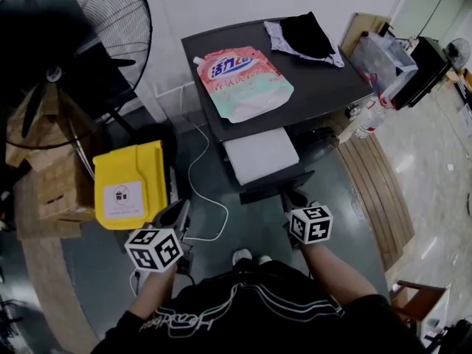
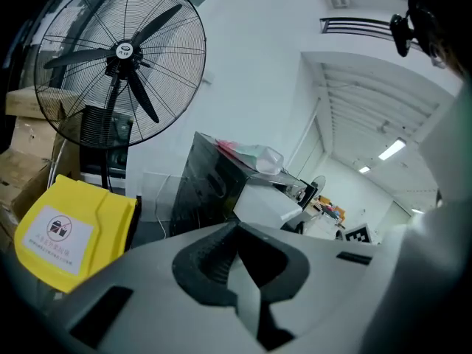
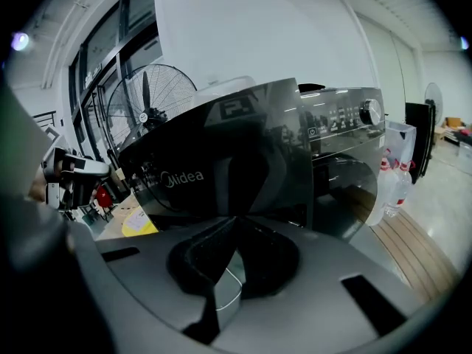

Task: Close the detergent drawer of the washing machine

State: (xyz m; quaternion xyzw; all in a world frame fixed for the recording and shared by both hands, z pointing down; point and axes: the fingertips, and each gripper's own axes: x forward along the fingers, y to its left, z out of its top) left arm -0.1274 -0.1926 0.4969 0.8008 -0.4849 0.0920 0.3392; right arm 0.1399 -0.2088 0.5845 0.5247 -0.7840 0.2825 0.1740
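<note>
Evidently the closing step had not been completed: the detergent drawer (image 1: 260,155) was found pulled well out from the front of the washing machine (image 1: 324,87), its pale tray exposed below a detergent pouch (image 1: 243,82) laid on the lid. The left gripper (image 2: 234,228) was noted off to the side, clear of the drawer, its jaws brought together on nothing. The right gripper (image 3: 234,223) was likewise pressed together and empty, and was held close before the drawer's dark front panel; contact could not be confirmed. The approach was judged to be in hand. A level push squarely on that panel, along the drawer's run, would next be called for, until it sat flush.
</note>
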